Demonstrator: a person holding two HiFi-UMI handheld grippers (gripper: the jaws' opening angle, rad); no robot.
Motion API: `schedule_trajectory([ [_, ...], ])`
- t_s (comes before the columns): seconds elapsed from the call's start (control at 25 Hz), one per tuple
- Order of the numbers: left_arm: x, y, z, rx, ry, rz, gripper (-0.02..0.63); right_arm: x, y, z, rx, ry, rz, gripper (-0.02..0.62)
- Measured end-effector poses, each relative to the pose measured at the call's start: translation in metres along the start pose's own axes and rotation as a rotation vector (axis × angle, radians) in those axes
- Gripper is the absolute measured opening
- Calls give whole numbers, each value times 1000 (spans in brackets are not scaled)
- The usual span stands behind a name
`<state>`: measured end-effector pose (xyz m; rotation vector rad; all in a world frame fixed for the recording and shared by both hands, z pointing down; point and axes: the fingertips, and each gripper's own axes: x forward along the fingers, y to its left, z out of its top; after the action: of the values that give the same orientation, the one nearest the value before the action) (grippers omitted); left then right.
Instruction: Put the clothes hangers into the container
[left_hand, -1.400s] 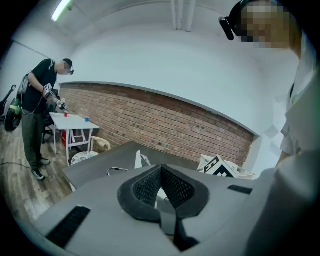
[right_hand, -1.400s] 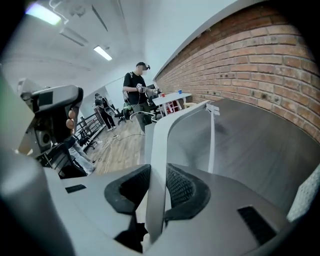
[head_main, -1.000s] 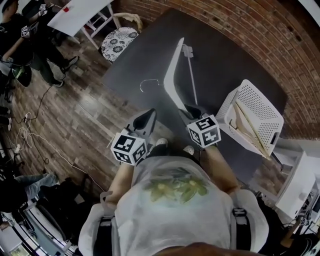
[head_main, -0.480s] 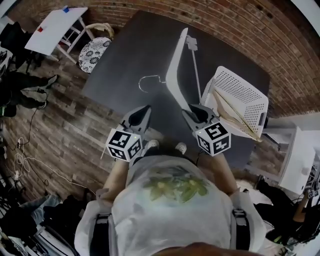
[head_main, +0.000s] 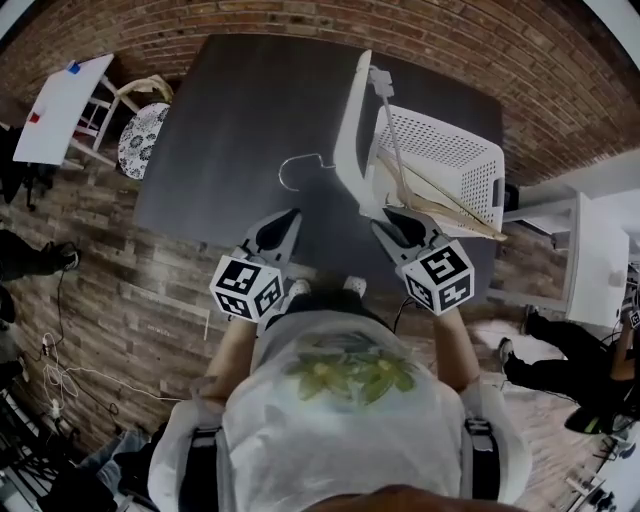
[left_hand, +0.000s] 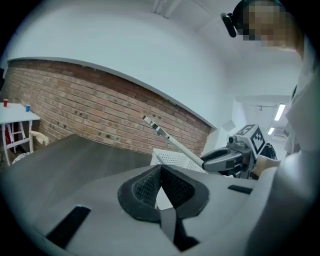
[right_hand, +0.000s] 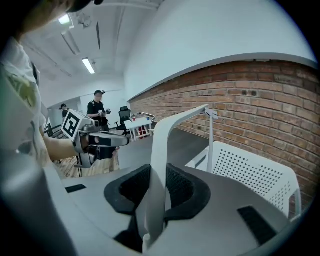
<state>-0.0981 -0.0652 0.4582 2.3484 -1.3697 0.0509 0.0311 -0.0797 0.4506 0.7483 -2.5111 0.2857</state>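
The right claw (head_main: 402, 224), tipped slightly down in front of the person, grasps one end of the white hanger (head_main: 350, 130), which rises against the white basket (head_main: 455, 160) on the dark surface (head_main: 230, 110). The left claw (head_main: 285, 222) hovers alongside, clenched on nothing.

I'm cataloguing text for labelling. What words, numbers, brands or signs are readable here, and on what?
No readable text anywhere.
Cubes on the left tongs and right tongs: black-and-white square patterns, no letters.
The shirt print: green-yellow picture, no lettering visible.
The white hanger and white basket: no label visible.
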Motion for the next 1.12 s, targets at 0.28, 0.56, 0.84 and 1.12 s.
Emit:
schedule_trajectory([
  [0.28, 25, -28, -9, 21, 39, -86, 28, -38, -23, -22, -24, 15, -93, 118],
  [0.56, 47, -53, -10, 43, 49, -143, 28, -73, -44, -49, -90, 75, -111, 118],
  [0.84, 60, -62, -15, 54, 66, -149, 28, -108, -65, -78, -152, 159, 0, 118],
  [1.12, 70, -72, -16, 57, 71, -134, 28, -126, -84, -93, -186, 219, 106, 118],
])
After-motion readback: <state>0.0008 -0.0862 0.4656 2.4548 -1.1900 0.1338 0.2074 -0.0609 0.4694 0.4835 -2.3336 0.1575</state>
